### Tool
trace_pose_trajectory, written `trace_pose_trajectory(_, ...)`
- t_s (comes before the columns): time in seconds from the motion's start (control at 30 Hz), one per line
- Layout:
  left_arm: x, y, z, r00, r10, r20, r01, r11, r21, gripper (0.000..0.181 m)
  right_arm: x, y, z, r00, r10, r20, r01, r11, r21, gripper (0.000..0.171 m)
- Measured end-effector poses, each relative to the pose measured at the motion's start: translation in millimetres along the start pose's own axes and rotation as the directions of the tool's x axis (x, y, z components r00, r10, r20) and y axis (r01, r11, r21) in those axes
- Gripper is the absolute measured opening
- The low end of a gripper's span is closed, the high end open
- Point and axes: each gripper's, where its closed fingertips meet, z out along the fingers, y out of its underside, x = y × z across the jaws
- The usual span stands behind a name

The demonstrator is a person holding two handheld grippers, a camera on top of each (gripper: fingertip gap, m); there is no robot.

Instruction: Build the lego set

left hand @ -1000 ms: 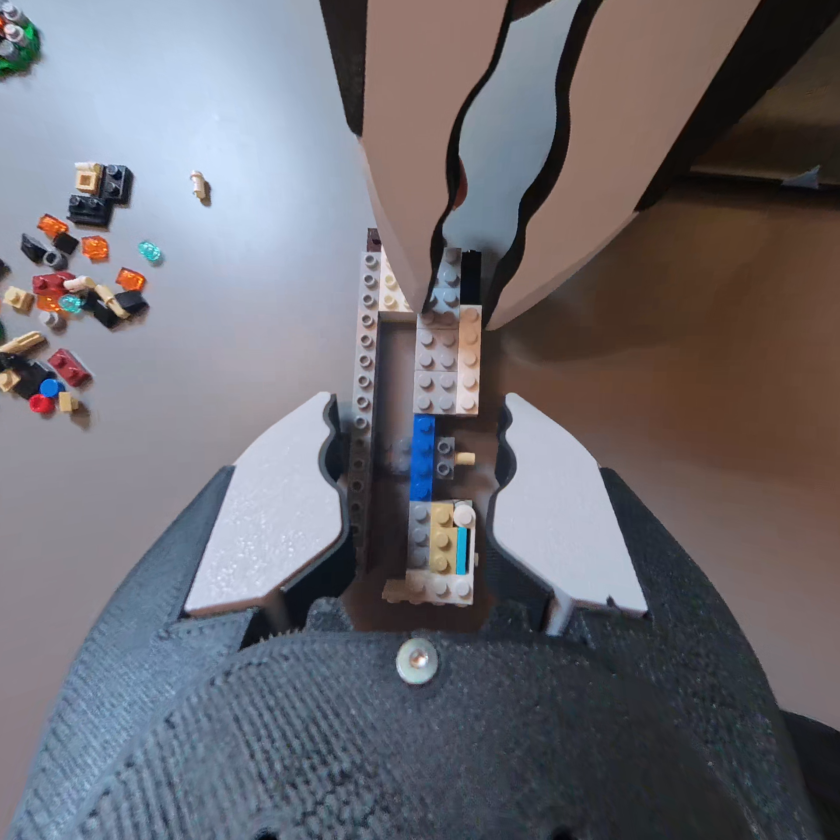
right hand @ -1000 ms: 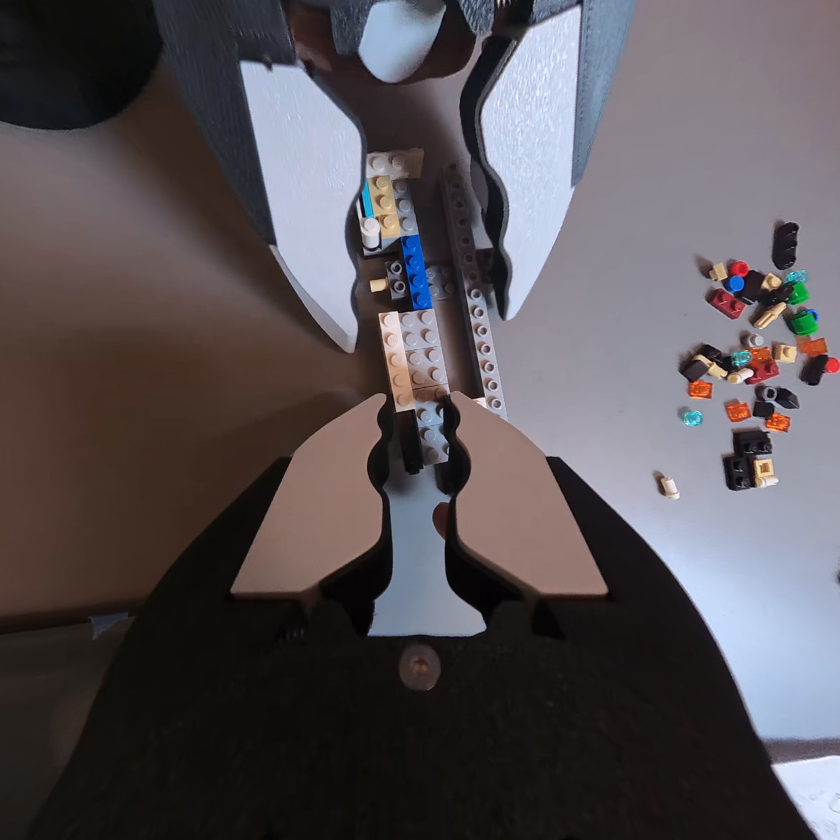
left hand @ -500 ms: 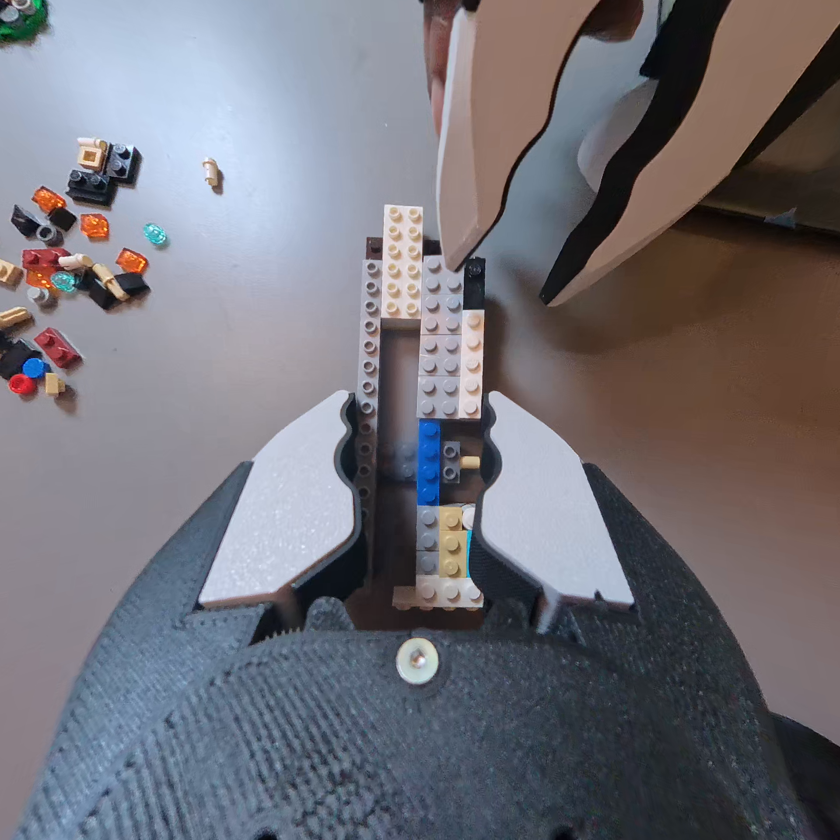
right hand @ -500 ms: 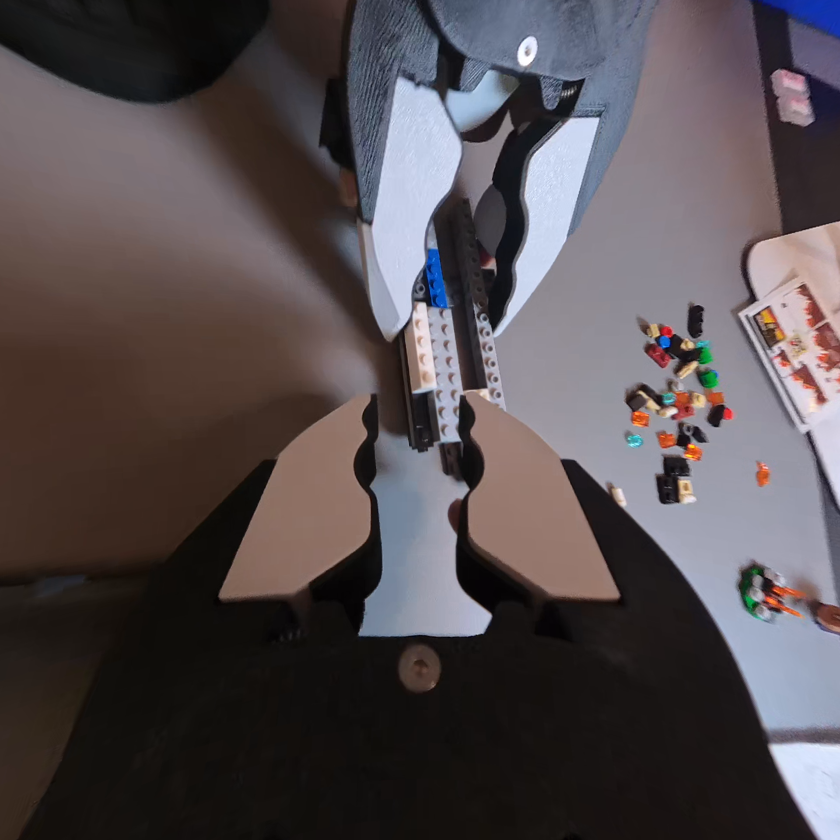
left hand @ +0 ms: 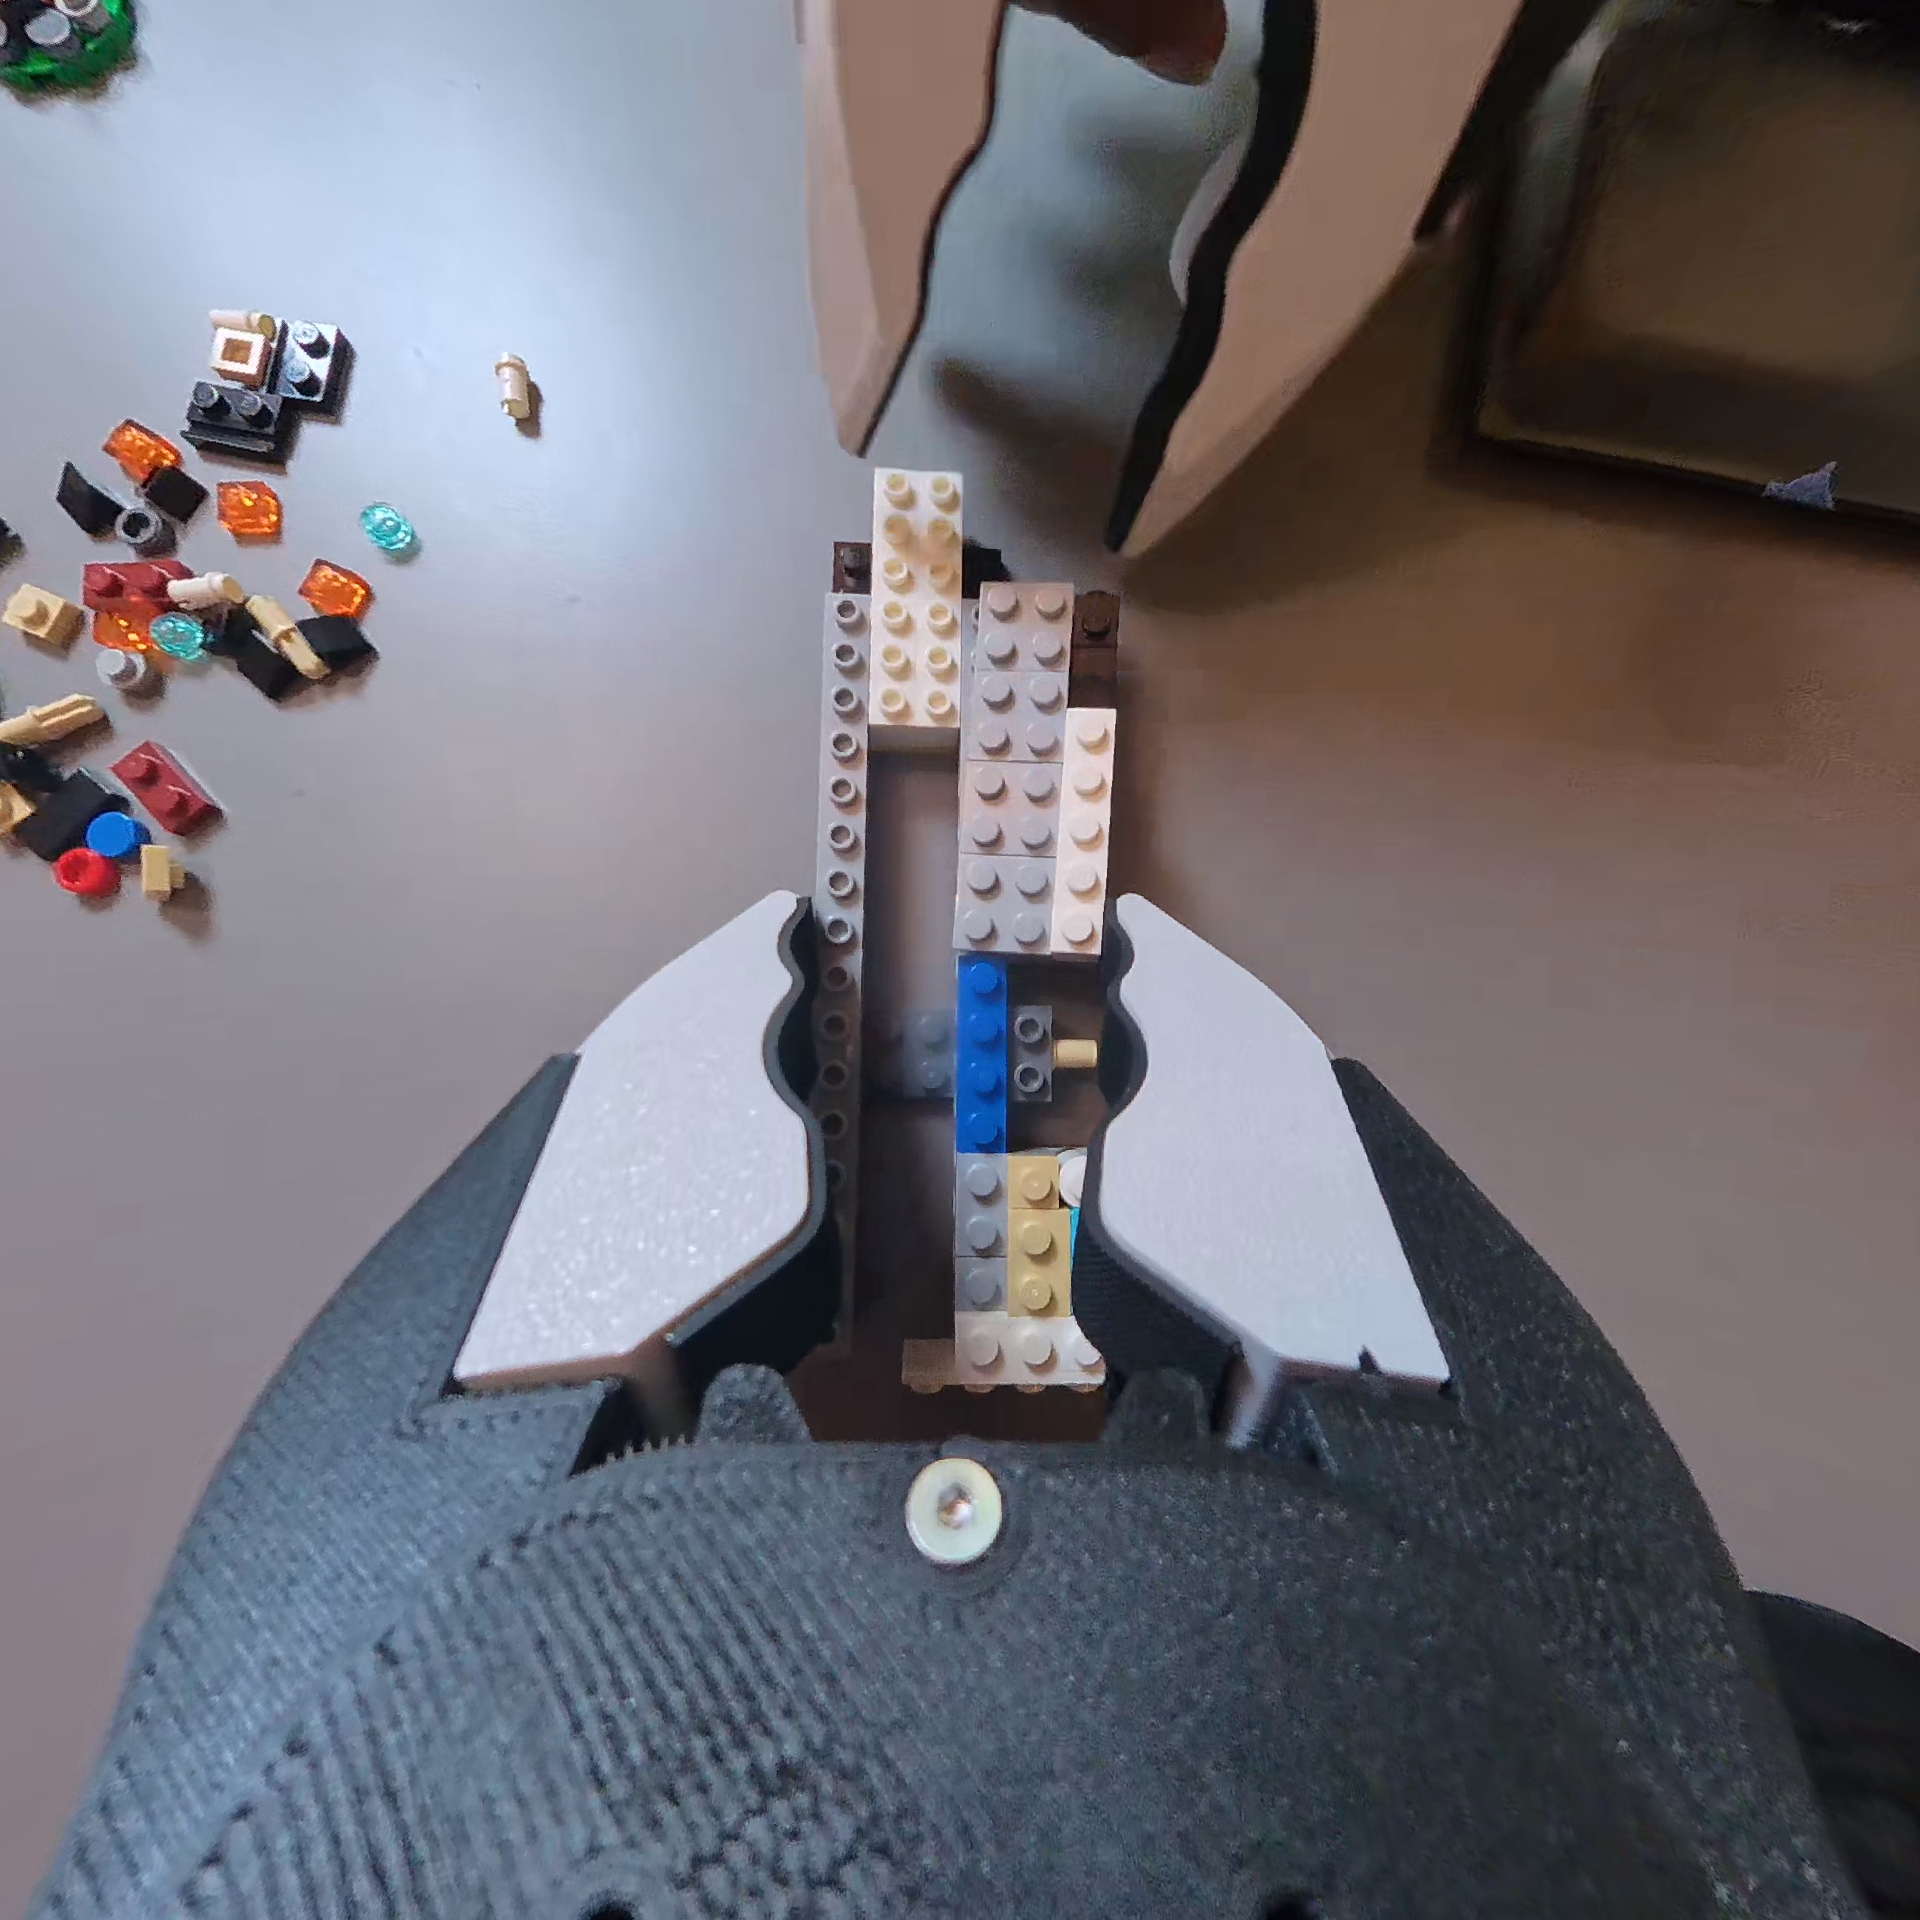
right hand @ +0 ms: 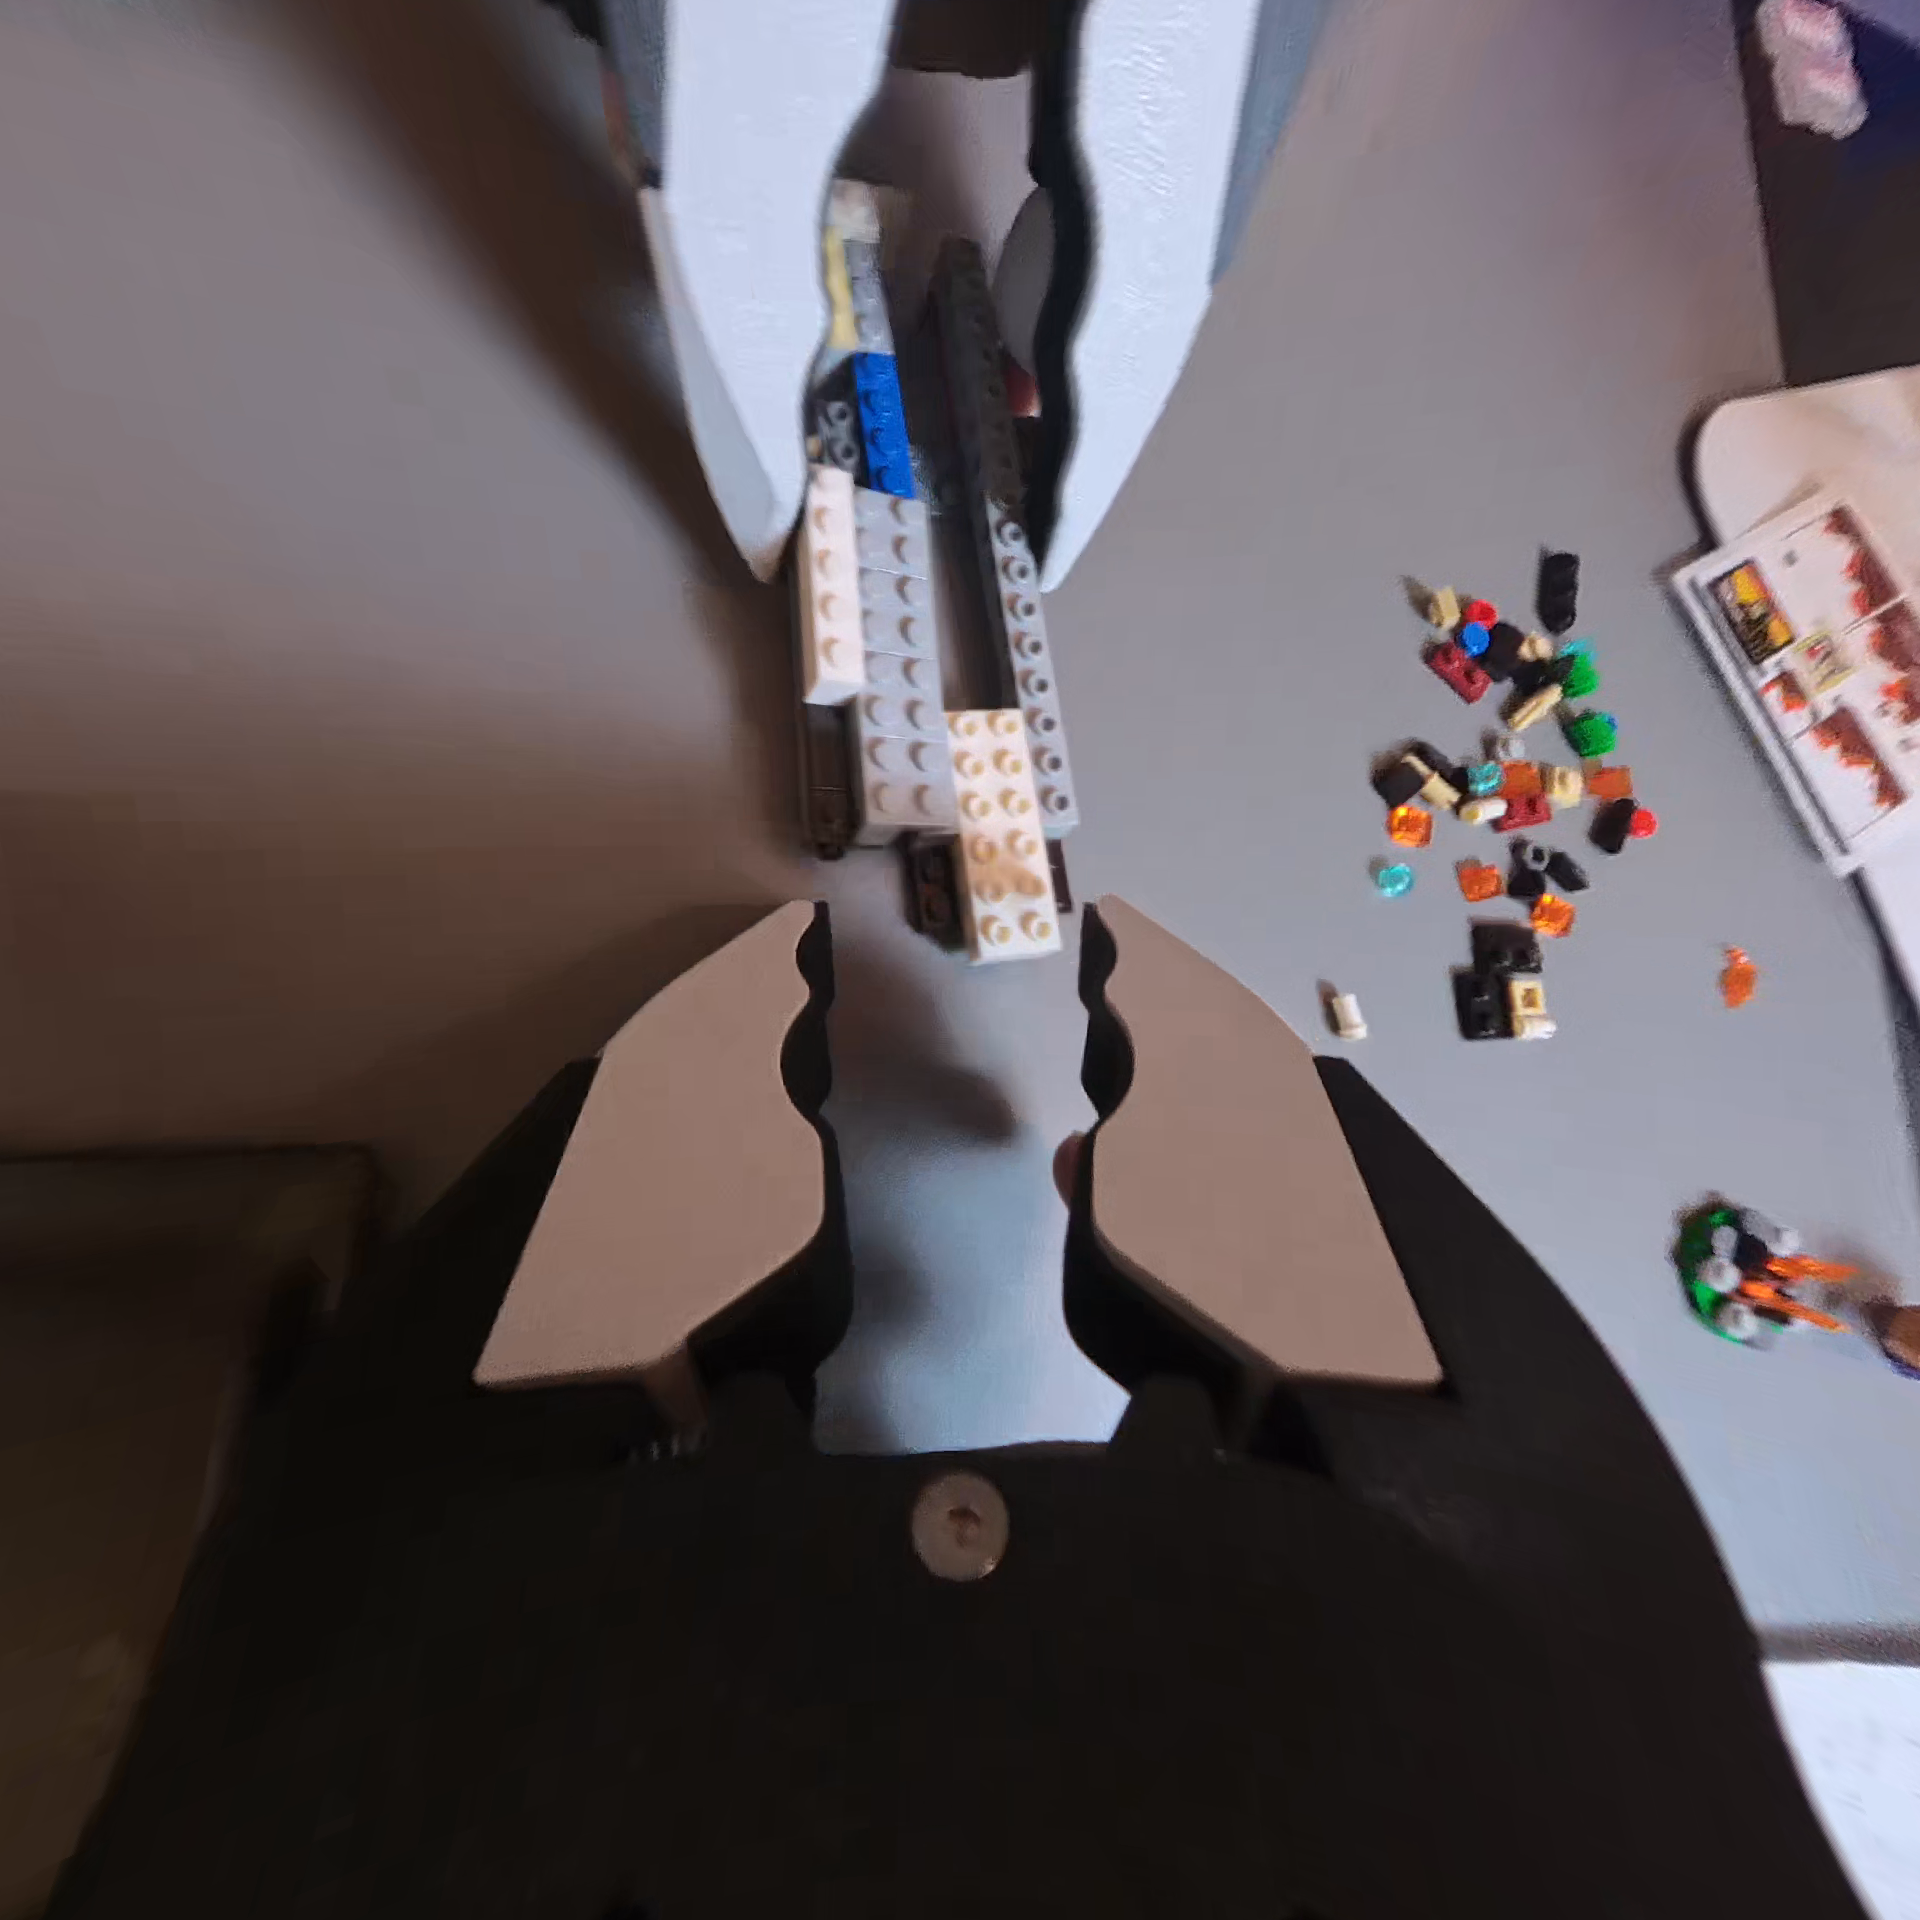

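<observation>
The long, narrow grey-and-tan brick assembly is clamped at its near end between the closed fingers of the grey-padded left gripper and lies flat on the grey tabletop. Just beyond its far end, the tan-padded right gripper is held spread and empty. The loose coloured pieces lie well apart from the assembly. Judged from this, the next piece should be fetched while the assembly is kept steady, and pressed straight down.

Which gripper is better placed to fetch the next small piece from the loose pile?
Right. The right gripper is open, empty and clear of the long grey-and-tan brick assembly, while the left gripper is clamped on it. The scattered pile of small coloured bricks lies on the grey table.
</observation>
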Motion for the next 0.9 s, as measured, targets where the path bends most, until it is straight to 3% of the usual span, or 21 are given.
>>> trace_pose_trajectory(0.13,0,1,0,1.0,0.017,0.013,-0.017,1.0,0.0,0.053,7,14,8,0.987,0.067,0.143,-0.051,0.993,-0.107,0.039)
trace_pose_trajectory(0.3,0,6,-3,0.999,0.035,0.029,-0.035,0.999,-0.004,0.053,2,2,16,0.964,0.075,0.254,-0.038,0.989,-0.146,0.026)
trace_pose_trajectory(0.33,2,7,-5,0.999,0.035,0.017,-0.035,0.999,0.001,0.053,1,0,15,0.958,0.08,0.276,-0.041,0.988,-0.146,0.016)
trace_pose_trajectory(0.47,9,8,-7,0.999,0.037,-0.039,-0.037,0.999,-0.004,0.053,-9,-2,12,0.914,0.173,0.368,-0.11,0.977,-0.185,0.016)
trace_pose_trajectory(0.63,27,6,-12,0.975,-0.011,-0.221,0.005,1.0,-0.029,0.053,-29,-9,1,0.776,0.388,0.496,-0.305,0.921,-0.244,0.017)
trace_pose_trajectory(0.9,47,4,-16,0.91,-0.054,-0.412,0.02,0.996,-0.087,0.053,-54,-14,-8,0.547,0.634,0.546,-0.561,0.762,-0.323,0.017)
